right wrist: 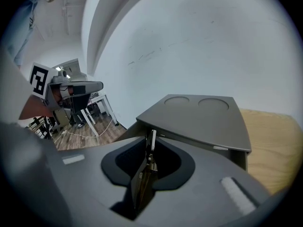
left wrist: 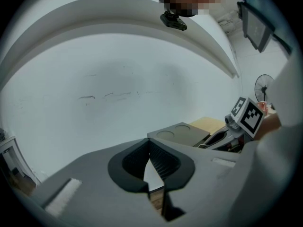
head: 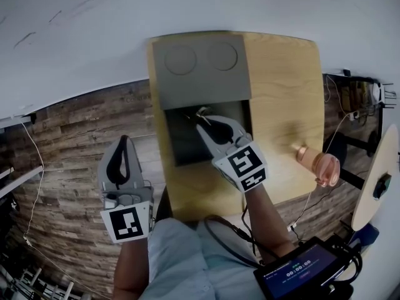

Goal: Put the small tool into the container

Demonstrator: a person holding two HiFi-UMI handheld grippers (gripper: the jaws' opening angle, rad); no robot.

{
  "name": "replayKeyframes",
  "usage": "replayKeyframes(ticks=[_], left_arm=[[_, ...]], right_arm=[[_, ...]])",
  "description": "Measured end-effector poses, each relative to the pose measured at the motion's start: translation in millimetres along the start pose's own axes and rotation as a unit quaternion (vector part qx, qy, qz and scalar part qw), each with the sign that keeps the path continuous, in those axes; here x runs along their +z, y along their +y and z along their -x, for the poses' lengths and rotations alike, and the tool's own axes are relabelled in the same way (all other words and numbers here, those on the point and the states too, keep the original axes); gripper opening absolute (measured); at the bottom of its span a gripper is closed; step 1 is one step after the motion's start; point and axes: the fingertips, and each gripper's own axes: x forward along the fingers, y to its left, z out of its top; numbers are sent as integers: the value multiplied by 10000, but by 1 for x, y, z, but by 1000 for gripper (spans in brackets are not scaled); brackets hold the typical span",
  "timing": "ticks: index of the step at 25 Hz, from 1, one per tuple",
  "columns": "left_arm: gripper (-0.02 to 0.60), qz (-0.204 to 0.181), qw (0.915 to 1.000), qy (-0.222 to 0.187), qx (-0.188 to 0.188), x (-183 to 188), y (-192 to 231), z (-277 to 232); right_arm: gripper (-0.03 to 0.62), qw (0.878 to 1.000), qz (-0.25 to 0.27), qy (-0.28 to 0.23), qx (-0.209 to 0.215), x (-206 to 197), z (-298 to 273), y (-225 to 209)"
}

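Observation:
A grey container [head: 200,67] sits on the wooden table [head: 281,92], with its two-circle lid pushed back over a dark opening [head: 184,145]. My right gripper [head: 203,114] hangs over the far edge of that opening. In the right gripper view a small metal tool [right wrist: 151,143] stands upright in the narrow gap of my right gripper [right wrist: 149,151], in front of the container lid [right wrist: 203,119]. The jaws stand a little apart around the tool. My left gripper [head: 123,144] is off the table's left side over the floor, shut and empty, and its own view shows the left gripper [left wrist: 150,155] with tips together.
A pinkish bottle-like object [head: 319,164] lies near the table's right edge. A tablet [head: 303,274] with cables hangs at the person's right side. A round white tabletop [head: 378,180] and dark stands are to the right. Wood-plank floor [head: 69,167] lies to the left.

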Motion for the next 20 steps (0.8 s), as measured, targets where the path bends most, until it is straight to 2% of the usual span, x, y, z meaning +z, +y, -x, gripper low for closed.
replayKeyframes(ticks=[11, 20], left_arm=[[9, -7, 9999, -89, -64, 7, -2, 1], [9, -11, 9997, -195, -132, 13, -9, 4]], right_arm=[[115, 9983, -219, 376, -387, -14, -2, -15], [124, 9967, -180, 143, -784, -2, 13, -25]])
